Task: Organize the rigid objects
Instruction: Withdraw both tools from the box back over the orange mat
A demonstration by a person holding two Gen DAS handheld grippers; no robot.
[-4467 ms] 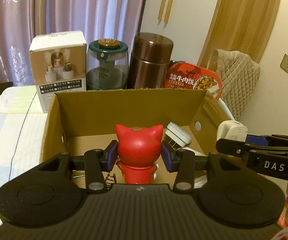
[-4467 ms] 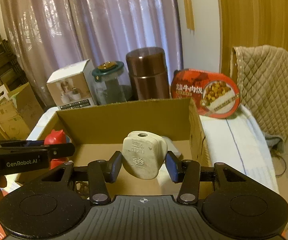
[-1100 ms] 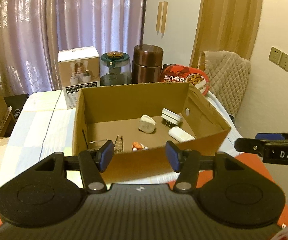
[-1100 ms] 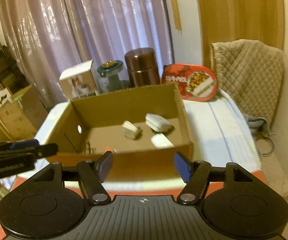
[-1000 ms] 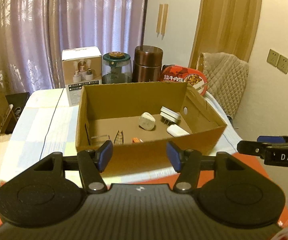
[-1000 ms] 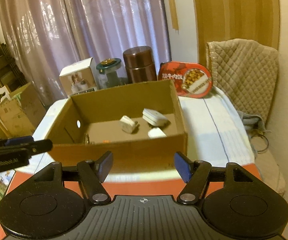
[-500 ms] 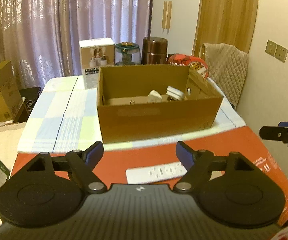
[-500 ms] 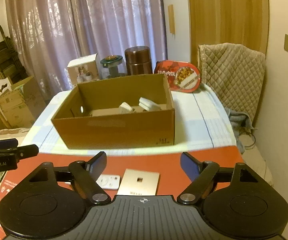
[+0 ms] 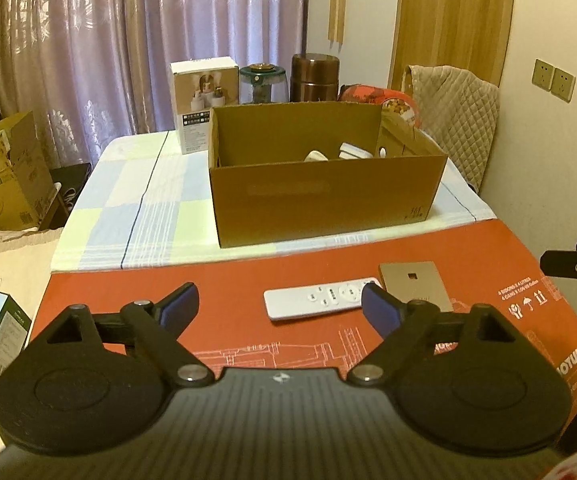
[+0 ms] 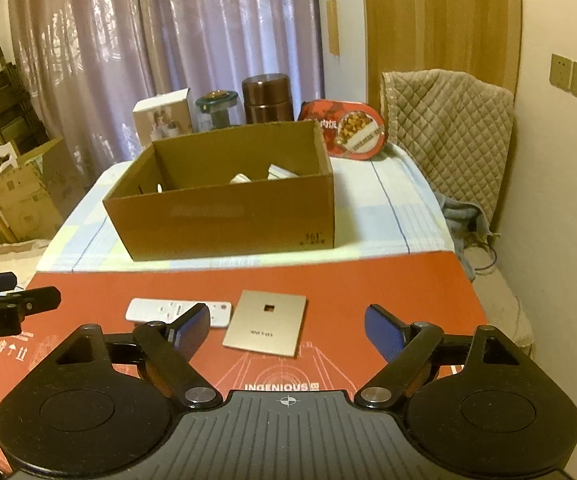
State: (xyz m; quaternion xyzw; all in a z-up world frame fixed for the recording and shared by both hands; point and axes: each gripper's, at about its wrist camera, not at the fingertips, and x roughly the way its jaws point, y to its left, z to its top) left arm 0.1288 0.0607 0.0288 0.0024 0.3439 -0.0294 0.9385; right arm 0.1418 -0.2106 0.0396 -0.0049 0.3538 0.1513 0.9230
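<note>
Red printed board (image 9: 248, 344) covers the near end of the bench, and 2 loose things lie on it: a white remote (image 9: 322, 298) and a gold square plate (image 10: 265, 322), just beside each other. Beyond them the cardboard box (image 9: 324, 196) sits on the checked cloth (image 9: 128, 200) at 12 o'clock, already holding some white plugs (image 10: 242, 178).

Left tool (image 9: 279, 307) is spread wide with nothing between its jaws; right tool (image 10: 287, 328) is likewise wide apart and bare.

In the left wrist view the remote lies at about 1 o'clock from the tool, its long axis running nearly crosswise, 9 to 3, tilted slightly up at the right end. The right fingertip overlaps that end in the view. In the right wrist view the plate sits at 12 o'clock, squarely between the fingers, with the remote off at 10 o'clock.

Judging by this, the left tool is nearer the remote and the right nearer the plate. Gripping the remote across its narrow width would call for turning the tool, since the jaws now line up along its length.
</note>
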